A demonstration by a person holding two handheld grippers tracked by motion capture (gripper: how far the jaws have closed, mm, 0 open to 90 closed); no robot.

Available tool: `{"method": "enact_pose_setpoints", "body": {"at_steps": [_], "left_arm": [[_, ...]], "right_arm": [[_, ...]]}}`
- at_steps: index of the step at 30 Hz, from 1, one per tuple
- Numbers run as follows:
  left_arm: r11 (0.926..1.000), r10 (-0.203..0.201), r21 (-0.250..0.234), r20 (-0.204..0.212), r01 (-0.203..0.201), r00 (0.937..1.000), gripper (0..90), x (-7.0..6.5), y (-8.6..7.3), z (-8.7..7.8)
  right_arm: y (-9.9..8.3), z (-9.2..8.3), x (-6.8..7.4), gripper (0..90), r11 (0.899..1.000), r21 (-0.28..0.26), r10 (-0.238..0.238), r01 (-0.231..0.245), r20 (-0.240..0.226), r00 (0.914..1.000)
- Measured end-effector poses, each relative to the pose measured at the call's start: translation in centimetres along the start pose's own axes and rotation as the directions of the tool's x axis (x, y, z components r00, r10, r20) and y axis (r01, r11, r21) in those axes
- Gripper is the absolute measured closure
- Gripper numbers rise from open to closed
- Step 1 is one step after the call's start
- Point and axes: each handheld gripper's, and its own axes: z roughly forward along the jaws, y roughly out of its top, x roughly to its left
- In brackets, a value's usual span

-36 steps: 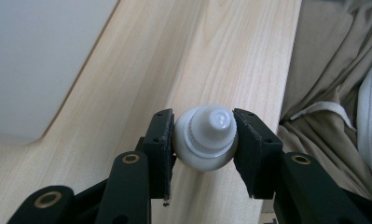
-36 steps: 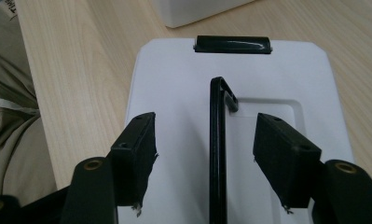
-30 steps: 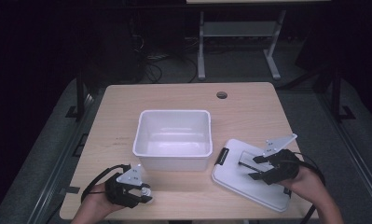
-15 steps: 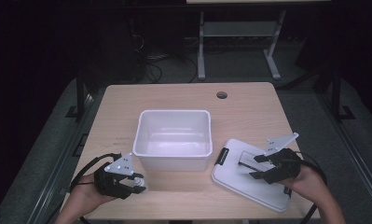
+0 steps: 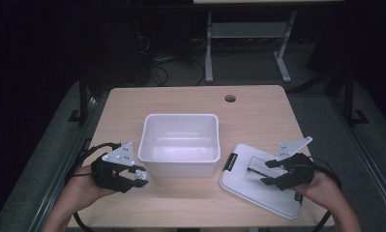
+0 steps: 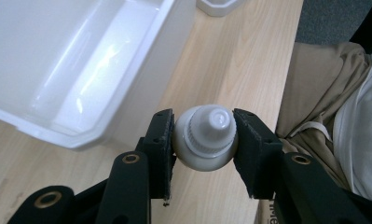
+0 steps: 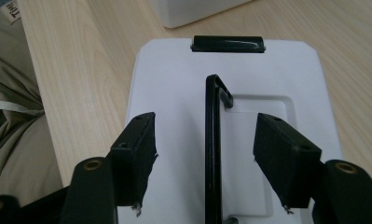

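My left gripper (image 5: 138,179) (image 6: 204,140) is shut on a small white bottle (image 6: 205,137) with a ribbed cap, held above the table just left of the white bin (image 5: 180,144). The bottle (image 5: 140,178) peeks from the jaws near the bin's front left corner. A white lid (image 5: 263,180) with a black handle (image 7: 213,154) lies flat at the front right. My right gripper (image 5: 265,173) (image 7: 207,163) hovers over it, open, one jaw on each side of the upright handle without touching it.
The wooden table (image 5: 190,104) has a cable hole (image 5: 230,98) at the back right. A black latch (image 7: 228,44) sits on the lid's far edge. The person's lap (image 6: 323,102) is close behind the table's front edge. Cables trail from both grippers.
My left gripper has risen off the table with the bottle and moved slightly left. The right gripper has stayed over the lid.
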Motion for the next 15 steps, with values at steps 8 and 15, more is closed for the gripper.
{"method": "enact_pose_setpoints", "body": {"at_steps": [8,15], "left_arm": [[1.0,-0.004,-0.008,-0.026,0.003,0.9997,59.7,1.1,1.5,-1.6],[0.9999,-0.002,-0.017,-0.042,0.001,0.9991,59.7,1.9,2.6,-2.6]], "right_arm": [[0.0,-0.3,0.1,38.4,1.0,-0.006,-0.007,0.007,0.003,1.0],[-0.1,-0.4,0.2,38.4,1.0,-0.006,0.001,-0.001,0.007,1.0]]}}
